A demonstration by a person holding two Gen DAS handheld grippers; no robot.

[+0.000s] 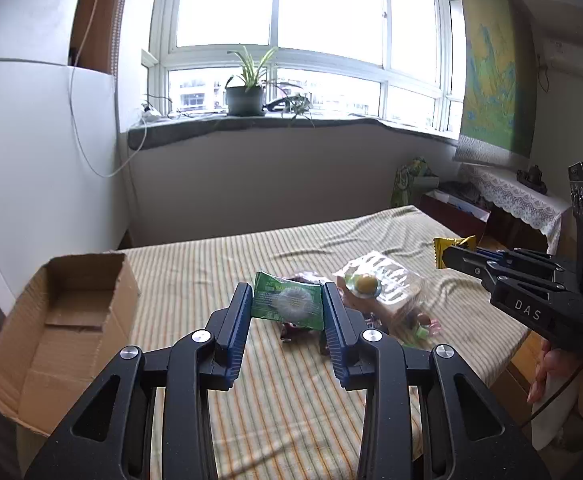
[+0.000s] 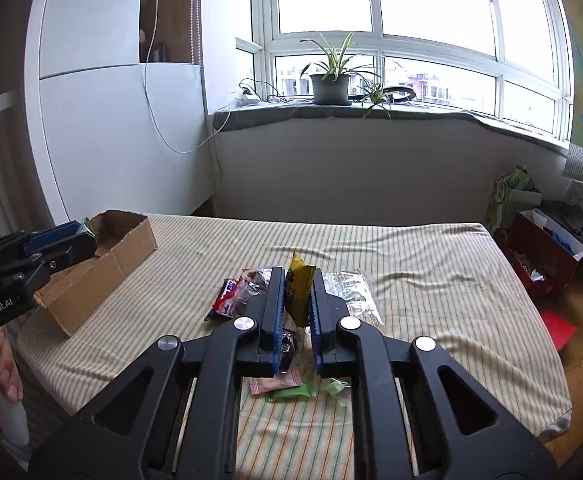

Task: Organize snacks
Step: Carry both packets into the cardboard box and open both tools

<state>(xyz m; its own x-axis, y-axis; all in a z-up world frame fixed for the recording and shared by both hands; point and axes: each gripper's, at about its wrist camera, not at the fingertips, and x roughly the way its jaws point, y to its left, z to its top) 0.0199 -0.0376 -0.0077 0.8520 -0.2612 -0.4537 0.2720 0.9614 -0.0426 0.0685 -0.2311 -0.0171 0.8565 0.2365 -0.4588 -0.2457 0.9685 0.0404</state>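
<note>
Left gripper (image 1: 286, 304) clamped on a green packet (image 1: 287, 305), held flat across the jaws with its long side running pad to pad, lifted clear of the striped cloth (image 1: 219, 268). Right gripper (image 2: 297, 300) pinched tight on a yellow packet (image 2: 299, 294), standing on edge between the pads, top corner poking up past the fingertips. Probably bound for the cardboard box (image 1: 71, 320), open-topped, lying to the left of both grippers and nearer the left one, long axis running away toward the window. Nothing seen inside it from the left wrist view. Clear cloth between left jaws and box, so no obstacle on that side; right gripper's path to the box likely crossing the left one, so a risk of bumping. Below and ahead, loose snacks (image 2: 247, 292) heaped mid-cloth, a clear bag (image 1: 383, 280) among them. Potted plant (image 2: 331, 80) on the far sill, well apart.
</note>
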